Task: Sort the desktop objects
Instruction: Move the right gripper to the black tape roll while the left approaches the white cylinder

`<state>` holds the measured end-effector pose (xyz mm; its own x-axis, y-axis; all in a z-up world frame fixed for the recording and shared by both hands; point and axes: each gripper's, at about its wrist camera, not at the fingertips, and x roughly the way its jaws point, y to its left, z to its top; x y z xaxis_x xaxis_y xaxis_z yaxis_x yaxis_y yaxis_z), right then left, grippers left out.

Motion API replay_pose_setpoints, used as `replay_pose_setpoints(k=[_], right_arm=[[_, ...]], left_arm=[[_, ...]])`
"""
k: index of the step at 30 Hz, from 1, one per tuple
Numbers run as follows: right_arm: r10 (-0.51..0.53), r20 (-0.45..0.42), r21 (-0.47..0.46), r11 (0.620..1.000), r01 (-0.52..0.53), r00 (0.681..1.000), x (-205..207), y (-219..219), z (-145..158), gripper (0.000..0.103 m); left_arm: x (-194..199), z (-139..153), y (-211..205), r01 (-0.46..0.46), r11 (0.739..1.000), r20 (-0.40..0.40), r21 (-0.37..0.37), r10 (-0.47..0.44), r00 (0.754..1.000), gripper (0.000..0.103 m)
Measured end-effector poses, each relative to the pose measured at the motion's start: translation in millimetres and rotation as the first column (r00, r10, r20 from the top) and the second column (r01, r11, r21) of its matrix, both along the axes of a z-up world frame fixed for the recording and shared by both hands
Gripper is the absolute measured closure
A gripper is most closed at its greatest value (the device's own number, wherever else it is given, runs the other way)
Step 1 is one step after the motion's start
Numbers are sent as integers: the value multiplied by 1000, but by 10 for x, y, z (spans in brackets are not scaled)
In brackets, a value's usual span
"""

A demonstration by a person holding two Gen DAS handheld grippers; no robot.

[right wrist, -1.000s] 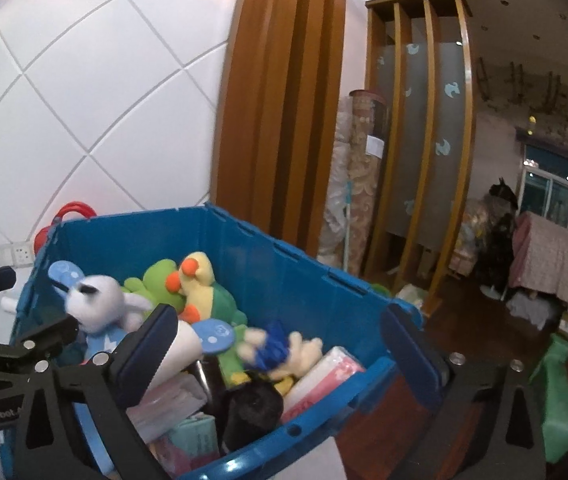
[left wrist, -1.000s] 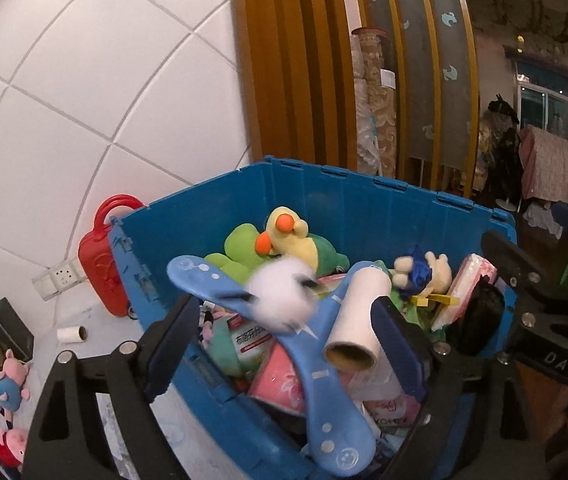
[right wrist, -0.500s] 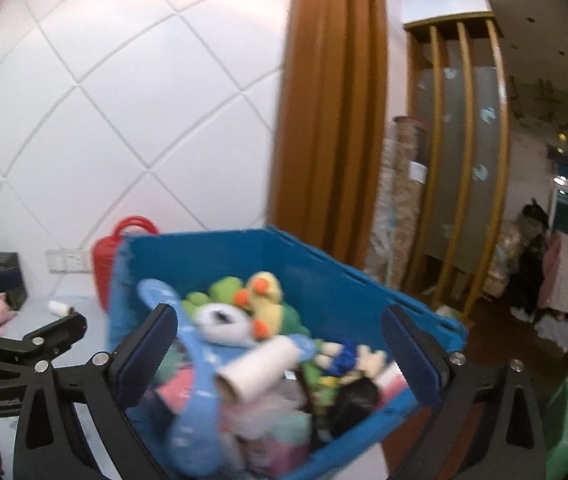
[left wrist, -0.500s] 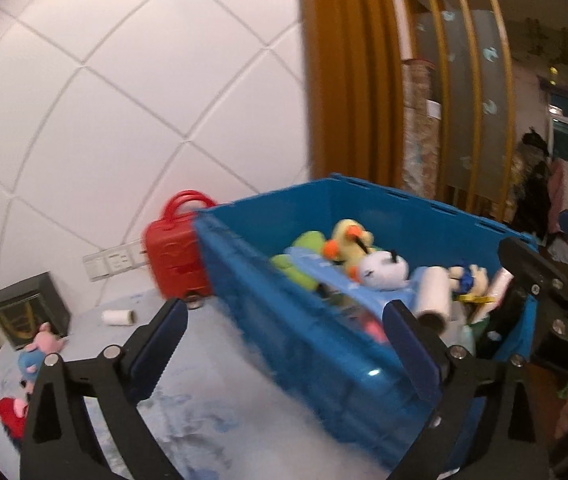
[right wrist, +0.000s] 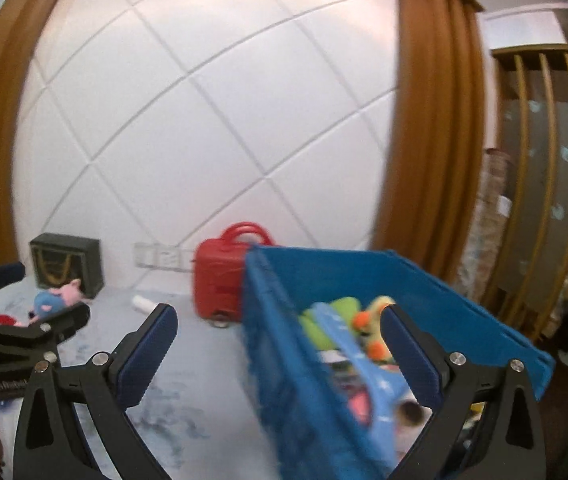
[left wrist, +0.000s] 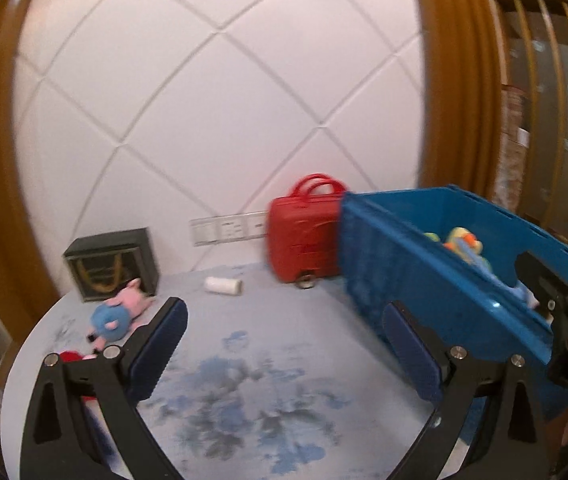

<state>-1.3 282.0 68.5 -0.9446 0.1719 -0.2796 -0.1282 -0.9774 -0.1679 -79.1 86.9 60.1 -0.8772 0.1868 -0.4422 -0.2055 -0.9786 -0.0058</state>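
A blue bin (left wrist: 435, 272) full of toys stands at the table's right; it also shows in the right wrist view (right wrist: 284, 344). A pink and blue pig plush (left wrist: 118, 316) lies at the far left, also in the right wrist view (right wrist: 54, 300), with a red toy (left wrist: 71, 357) beside it. A small white roll (left wrist: 224, 285) lies near the wall. My left gripper (left wrist: 284, 344) is open and empty above the table. My right gripper (right wrist: 280, 344) is open and empty over the bin's left wall.
A red toy suitcase (left wrist: 303, 236) stands against the wall beside the bin. A dark box (left wrist: 112, 262) stands at the back left. The round table (left wrist: 252, 380) has a blue-stained white top. The right gripper's body (left wrist: 563, 320) shows at the left view's right edge.
Both grippers have swung left, away from the bin's contents, toward the table. The white plush that was at the left gripper a second ago now lies in the bin.
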Motion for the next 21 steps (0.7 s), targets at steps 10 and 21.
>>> replay_pose_setpoints(k=[10,21], right_arm=[[116,78,-22,993,-114,990,-631,-570,-229,0],[166,221,-65,986,-155,961,-1779,-724,-784,0]], left_arm=[[-422,-240,-623,-132,991,56,14,131,990,3],[-1555,-944,-689,-181,983,230,-7,178,957,3]])
